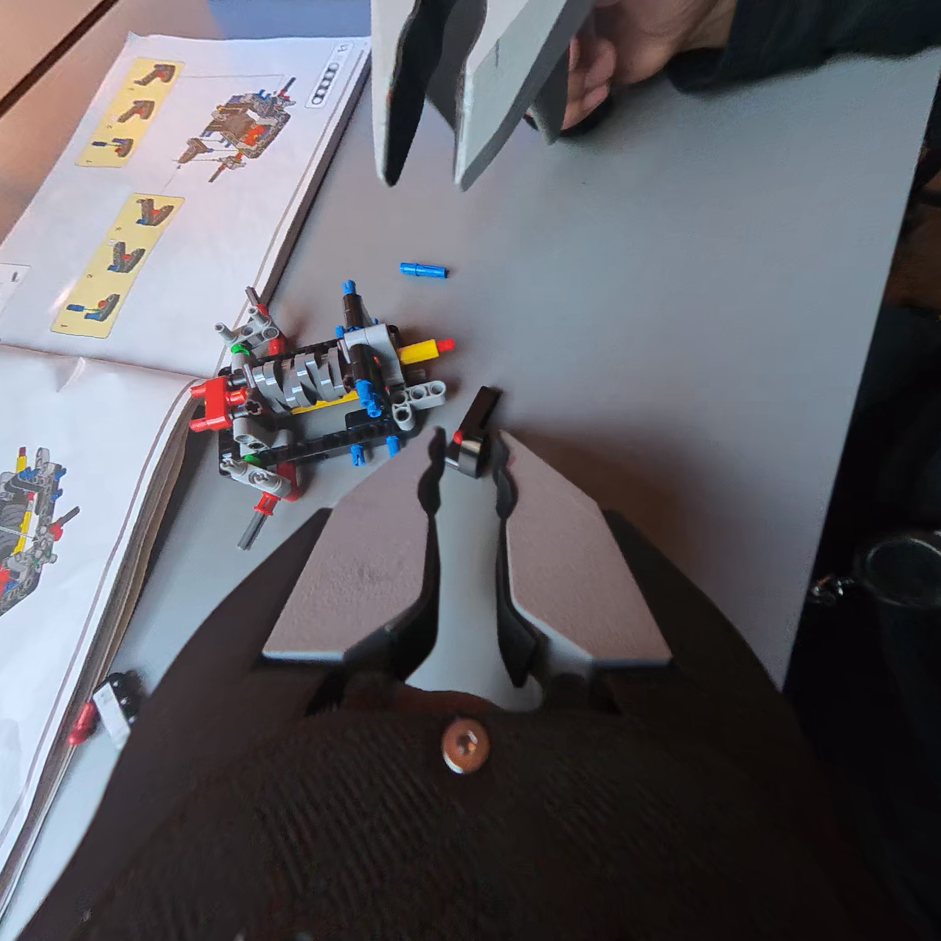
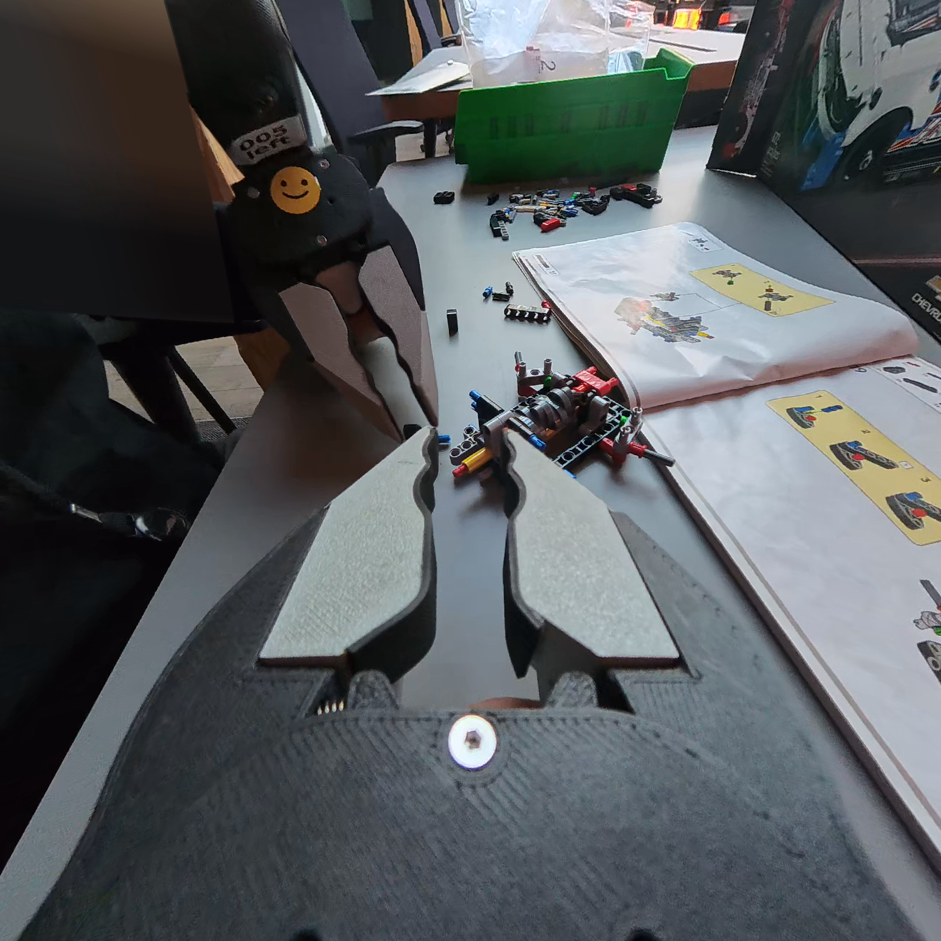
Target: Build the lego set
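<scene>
Two grippers meet over a grey table [image 1: 662, 305]. Closest in the left wrist view, the left gripper [image 1: 471, 448] pinches a small black piece [image 1: 473, 433] with a red dot and a silver end. Just beside its tips sits the half-built lego model [image 1: 315, 392] — grey, black, red, blue and yellow bits. A loose blue pin [image 1: 422, 270] lies a little farther off. The open instruction book [image 1: 127, 214] touches the model's far side. The right gripper [image 2: 471, 448] is spread apart with nothing in it, and its tips hide part of the model. Far back sit a pile of loose pieces [image 2: 555, 203], a green bin [image 2: 565, 127] and the set's box [image 2: 840, 91].
</scene>
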The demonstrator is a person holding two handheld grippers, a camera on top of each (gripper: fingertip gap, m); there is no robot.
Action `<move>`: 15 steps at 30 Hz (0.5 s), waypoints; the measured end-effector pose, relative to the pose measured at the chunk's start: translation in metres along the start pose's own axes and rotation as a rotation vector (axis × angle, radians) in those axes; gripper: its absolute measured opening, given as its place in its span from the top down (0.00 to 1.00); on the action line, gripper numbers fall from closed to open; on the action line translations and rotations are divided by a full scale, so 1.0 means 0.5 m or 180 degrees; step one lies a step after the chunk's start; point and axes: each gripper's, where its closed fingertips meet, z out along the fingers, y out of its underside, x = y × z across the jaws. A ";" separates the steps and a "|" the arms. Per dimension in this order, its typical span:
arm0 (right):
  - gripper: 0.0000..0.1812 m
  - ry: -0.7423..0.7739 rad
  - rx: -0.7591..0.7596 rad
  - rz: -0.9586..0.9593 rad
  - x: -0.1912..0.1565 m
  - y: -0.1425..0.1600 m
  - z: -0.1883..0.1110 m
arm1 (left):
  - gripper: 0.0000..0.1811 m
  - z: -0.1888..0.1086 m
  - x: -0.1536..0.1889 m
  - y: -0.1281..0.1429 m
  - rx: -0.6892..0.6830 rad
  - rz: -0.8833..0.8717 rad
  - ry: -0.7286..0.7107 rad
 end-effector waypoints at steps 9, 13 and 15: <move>0.89 0.0004 -0.0047 -0.0006 0.005 0.004 -0.007 | 0.96 -0.005 0.004 0.002 0.0096 0.0435 -0.0157; 0.88 -0.0182 -0.0131 0.0105 -0.009 0.013 -0.001 | 0.96 -0.035 0.003 -0.038 0.0555 0.1441 -0.0847; 0.88 -0.0268 -0.0118 0.0085 -0.022 0.011 0.003 | 0.96 -0.050 0.000 -0.053 0.0689 0.2016 -0.1305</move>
